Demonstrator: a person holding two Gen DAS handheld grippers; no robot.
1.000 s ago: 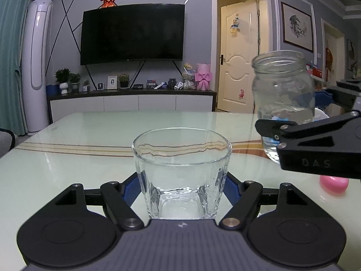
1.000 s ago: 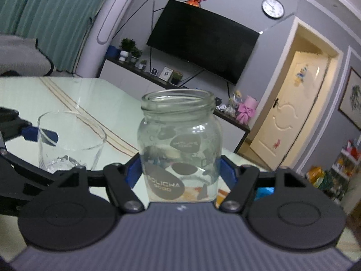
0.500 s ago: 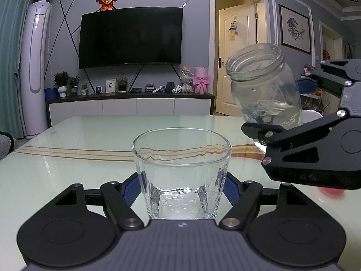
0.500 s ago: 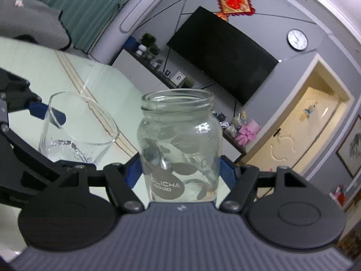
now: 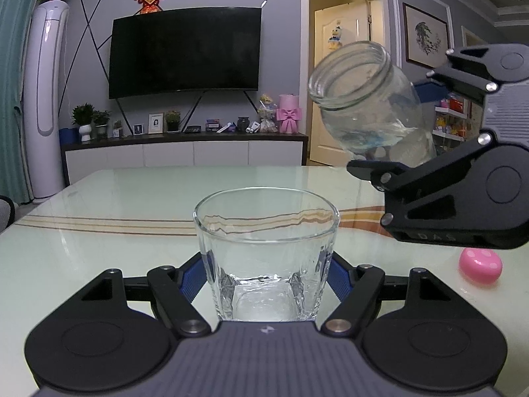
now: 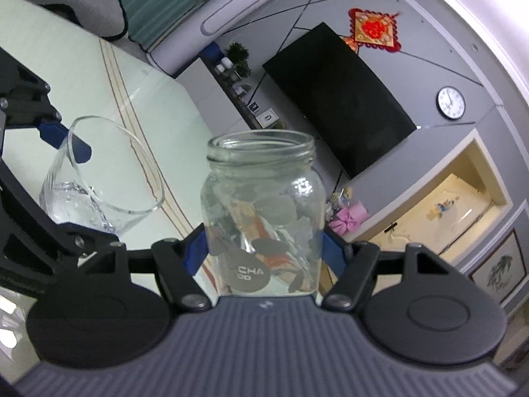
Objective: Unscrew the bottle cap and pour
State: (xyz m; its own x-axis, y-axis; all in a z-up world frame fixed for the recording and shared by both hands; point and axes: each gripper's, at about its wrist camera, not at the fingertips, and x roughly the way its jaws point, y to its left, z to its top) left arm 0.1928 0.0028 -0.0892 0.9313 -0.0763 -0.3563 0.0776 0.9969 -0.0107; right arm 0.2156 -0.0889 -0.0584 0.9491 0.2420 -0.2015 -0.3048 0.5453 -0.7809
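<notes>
My left gripper (image 5: 266, 273) is shut on a clear drinking glass (image 5: 266, 258) that stands on the pale green table (image 5: 99, 241). My right gripper (image 6: 263, 251) is shut on an open glass jar (image 6: 263, 218) with no cap and a little water inside. In the left wrist view the jar (image 5: 367, 106) is lifted above and to the right of the glass, tilted with its mouth toward the glass. The glass also shows in the right wrist view (image 6: 99, 182), left of the jar. A pink cap (image 5: 480, 264) lies on the table at the right.
The table's far edge faces a TV cabinet (image 5: 185, 152) and a door (image 5: 337, 66). A grey chair or cushion (image 6: 82, 6) sits by the table's left side. The right gripper's body (image 5: 463, 198) hangs over the table's right part.
My right gripper has lifted the jar off the table and tilted it steadily toward the glass. The left gripper and the glass have not moved.
</notes>
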